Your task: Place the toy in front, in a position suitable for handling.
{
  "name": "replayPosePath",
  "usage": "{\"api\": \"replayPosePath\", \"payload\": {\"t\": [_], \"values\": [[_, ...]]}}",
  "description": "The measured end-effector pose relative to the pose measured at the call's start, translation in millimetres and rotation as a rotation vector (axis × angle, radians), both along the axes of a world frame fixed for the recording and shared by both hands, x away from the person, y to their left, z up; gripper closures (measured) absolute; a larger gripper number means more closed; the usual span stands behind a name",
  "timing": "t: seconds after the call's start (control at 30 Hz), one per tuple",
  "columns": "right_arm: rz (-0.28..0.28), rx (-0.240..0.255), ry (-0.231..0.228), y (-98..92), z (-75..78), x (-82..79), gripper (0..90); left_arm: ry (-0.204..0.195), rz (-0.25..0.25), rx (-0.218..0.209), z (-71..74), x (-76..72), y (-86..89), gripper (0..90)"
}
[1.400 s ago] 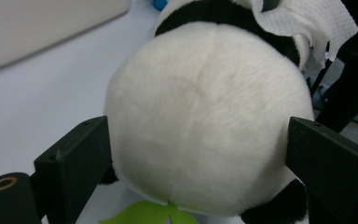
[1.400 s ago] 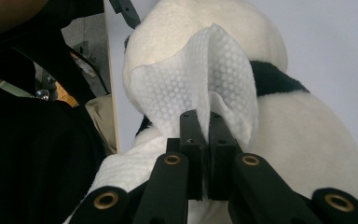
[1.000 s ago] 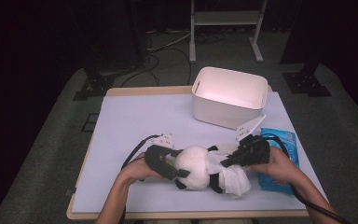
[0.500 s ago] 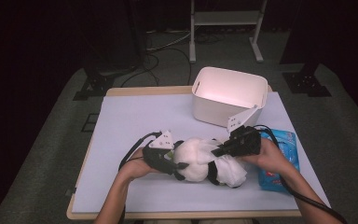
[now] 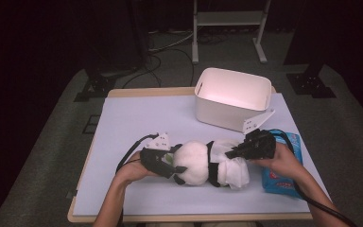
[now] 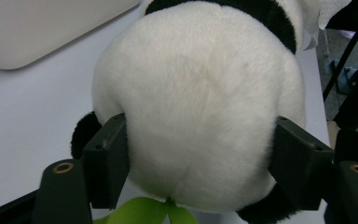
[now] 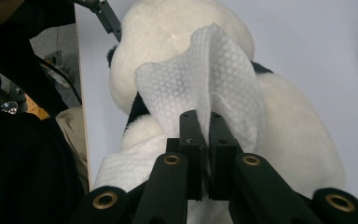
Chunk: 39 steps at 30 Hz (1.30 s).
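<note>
A black-and-white panda plush point(image 5: 196, 163) lies on its side on the pale table point(image 5: 137, 118). My left gripper point(image 5: 177, 161) holds its round white head point(image 6: 200, 93): both pads press into the fur, and the jaws have just been opening a little with the head still between them. A green leaf point(image 6: 144, 212) pokes out under the head. My right gripper point(image 5: 229, 154) is shut on a fold of a white dimpled wipe point(image 7: 205, 70). The wipe point(image 5: 234, 172) is draped over the panda's body point(image 7: 168, 32).
A white plastic bin point(image 5: 231, 101) stands at the back right of the table, just behind the right gripper. A blue wipes packet point(image 5: 283, 177) lies under the right hand near the right edge. The person's forearms come in from the front edge.
The right gripper has dragged the wipe over the panda's body, first to the left and then back to the right. The left gripper has stayed on the head.
</note>
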State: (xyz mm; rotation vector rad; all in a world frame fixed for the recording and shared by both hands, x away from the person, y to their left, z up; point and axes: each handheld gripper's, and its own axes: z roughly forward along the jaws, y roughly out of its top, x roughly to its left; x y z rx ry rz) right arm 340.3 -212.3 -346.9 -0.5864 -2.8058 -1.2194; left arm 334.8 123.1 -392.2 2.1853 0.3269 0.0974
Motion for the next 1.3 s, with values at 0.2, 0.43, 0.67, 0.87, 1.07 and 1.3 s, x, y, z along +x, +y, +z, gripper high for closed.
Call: {"api": "replayPosePath", "payload": {"t": [0.2,0.43,0.67,0.87,1.07,1.3], "values": [[0.003,-0.002,-0.007,-3.3,-1.2,-2.5,86.2,0.079,0.028,-0.02,-3.6,3.9,5.4,14.2],[0.001,-0.006,-0.005,0.8,1.8,-2.0,86.1,0.106,0.017,-0.015,-5.6,3.4,3.1,22.7],[0.047,-0.013,-0.004,26.2,7.0,3.6,86.1,0.083,0.016,-0.01,2.7,-1.6,-2.2,23.1],[0.084,-0.02,-0.009,46.0,5.6,5.5,86.1,0.071,0.014,-0.002,3.5,-3.0,-2.7,23.2],[0.051,-0.021,-0.016,33.2,9.0,5.4,86.1,0.067,0.016,-0.008,3.1,-3.6,-1.8,23.1],[-0.011,0.014,-0.004,0.3,6.4,3.2,86.0,0.071,0.017,-0.009,1.2,-3.4,-0.3,23.0]]}}
